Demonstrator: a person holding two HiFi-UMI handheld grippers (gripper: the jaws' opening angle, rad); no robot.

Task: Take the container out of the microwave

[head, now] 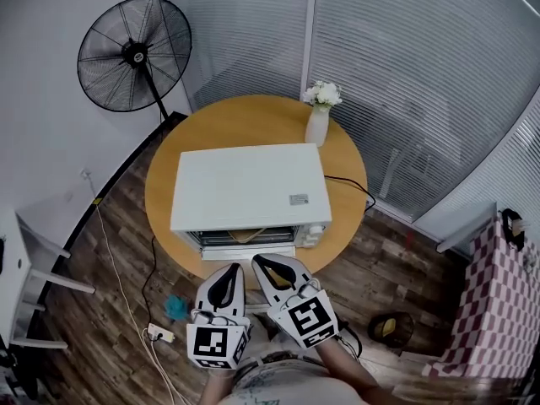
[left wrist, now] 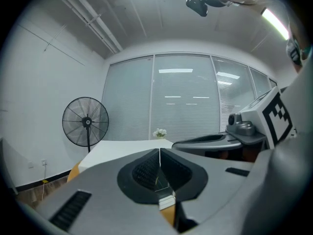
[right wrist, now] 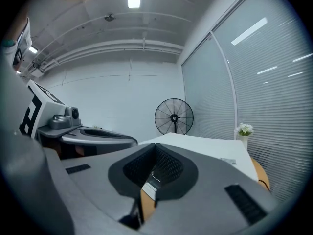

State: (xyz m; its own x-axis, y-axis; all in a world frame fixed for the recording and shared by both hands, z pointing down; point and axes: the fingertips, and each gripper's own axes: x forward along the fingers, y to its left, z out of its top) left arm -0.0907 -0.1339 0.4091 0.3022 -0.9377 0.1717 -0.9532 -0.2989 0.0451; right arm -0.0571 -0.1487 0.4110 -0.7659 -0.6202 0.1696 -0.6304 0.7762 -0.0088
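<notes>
Grey and held low, our left gripper (head: 229, 270) and right gripper (head: 263, 264) sit side by side, close to our body, at the near edge of the round wooden worktop (head: 253, 116). Both point forward at the front of the white microwave (head: 249, 184), and neither one touches it. Their tips lean in toward each other.

In the left gripper view the fingers (left wrist: 143, 173) are pressed together with nothing between them. In the right gripper view the fingers (right wrist: 169, 166) are pressed together too, and they hold nothing.

The microwave sits in the middle of the worktop. A tan shape (head: 250, 235) shows low in its front. We cannot tell if that is the container. A white vase (head: 317, 126) of flowers stands just behind the microwave. A black fan (head: 135, 53) stands on the floor, well apart.
</notes>
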